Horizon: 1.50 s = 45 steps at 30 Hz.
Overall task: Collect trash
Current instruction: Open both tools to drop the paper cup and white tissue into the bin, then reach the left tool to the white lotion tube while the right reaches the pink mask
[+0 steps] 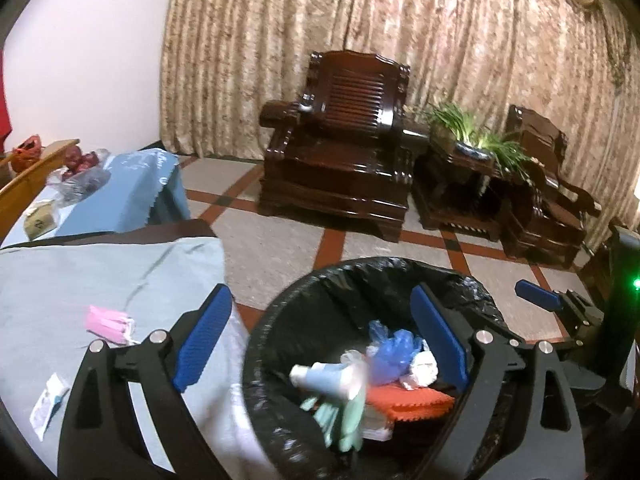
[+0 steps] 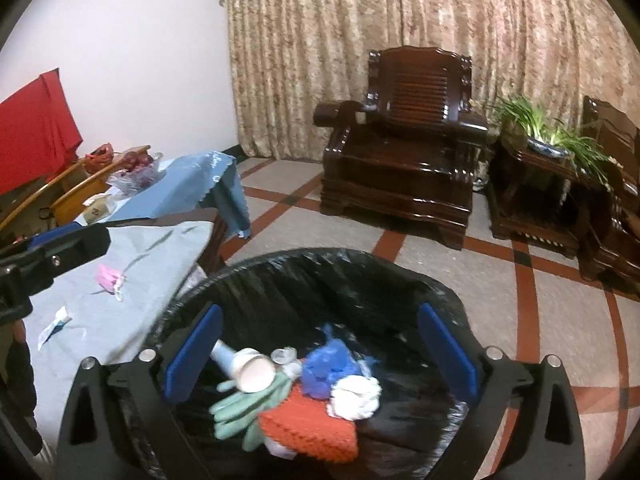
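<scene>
A bin with a black liner (image 1: 380,265) (image 2: 320,256) stands on the floor beside the grey-clothed table (image 1: 100,272) (image 2: 132,248). Inside it lie a paper cup (image 2: 252,368), green gloves (image 2: 244,408), an orange cloth (image 2: 312,428), a blue bag (image 2: 328,368) and a white wad (image 2: 354,396). My left gripper (image 1: 322,340) hangs open over the bin's left rim, nothing between its pads. Above the bin's middle, my right gripper (image 2: 322,354) is open and holds nothing. A pink mask (image 1: 108,322) (image 2: 110,278) and a white wrapper (image 1: 48,404) (image 2: 54,326) lie on the table.
A dark wooden armchair (image 1: 340,152) (image 2: 400,168) and a side table with a potted plant (image 1: 468,136) (image 2: 548,136) stand before the curtain. A blue-clothed table (image 1: 132,184) at the left carries a bag of red fruit (image 1: 80,168). Tiled floor lies between them.
</scene>
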Motion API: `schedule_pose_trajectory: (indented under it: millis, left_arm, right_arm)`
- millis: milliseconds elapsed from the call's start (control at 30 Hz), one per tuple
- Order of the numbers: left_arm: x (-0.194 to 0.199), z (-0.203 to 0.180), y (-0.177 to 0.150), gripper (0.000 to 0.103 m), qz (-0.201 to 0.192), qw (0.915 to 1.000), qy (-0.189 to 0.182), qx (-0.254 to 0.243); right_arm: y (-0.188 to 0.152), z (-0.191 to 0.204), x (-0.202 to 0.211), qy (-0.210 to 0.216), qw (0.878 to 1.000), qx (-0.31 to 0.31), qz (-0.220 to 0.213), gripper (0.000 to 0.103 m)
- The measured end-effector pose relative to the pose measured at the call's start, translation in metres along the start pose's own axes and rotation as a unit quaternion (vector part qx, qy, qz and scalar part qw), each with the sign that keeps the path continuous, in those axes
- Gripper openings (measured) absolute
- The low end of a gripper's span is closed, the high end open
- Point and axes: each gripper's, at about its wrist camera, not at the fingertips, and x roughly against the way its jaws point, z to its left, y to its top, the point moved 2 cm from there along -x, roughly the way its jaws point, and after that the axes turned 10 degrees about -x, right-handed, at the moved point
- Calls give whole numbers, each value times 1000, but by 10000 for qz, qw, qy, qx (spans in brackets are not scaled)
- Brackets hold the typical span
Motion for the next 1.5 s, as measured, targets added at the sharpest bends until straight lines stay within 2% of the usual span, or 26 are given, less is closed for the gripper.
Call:
schedule_pose_trajectory:
  millis: [167, 333, 600, 767, 933, 1067, 1233, 1500]
  left_arm:
    - [23, 27, -6, 89, -61, 9995, 279, 141]
    - [51, 71, -25, 89, 5, 9967, 743, 328]
    - [89, 161, -77, 89, 354, 9834, 1637, 693]
    - [102, 212, -109, 89, 577, 9741, 1989, 909]
    - [98, 250, -140, 88, 846, 9678, 2130, 1043]
    - [88, 263, -158, 88, 1009, 9651, 2149, 1105]
    - [67, 275, -172, 88, 1191, 9646, 2054, 1145]
    - [38, 291, -190, 81, 1463, 9627, 1905, 1242]
  right_arm:
    - [5, 33, 5, 248, 9995, 194, -69, 97]
    - [5, 79, 2, 613, 9973, 406, -54, 97]
    - [-9, 157, -17, 1153, 9914, 600, 116, 97]
    - [-23, 199, -29, 1352, 9875, 778, 222, 97]
    - [-38, 236, -47, 1480, 9841, 905, 386, 97]
    - [-49, 258, -62, 1514, 9822, 1004, 478, 97]
    - [-61, 272, -79, 1528, 9810, 1025, 610, 97]
    - [-71, 285, -105, 1498, 9800, 1039, 799, 97]
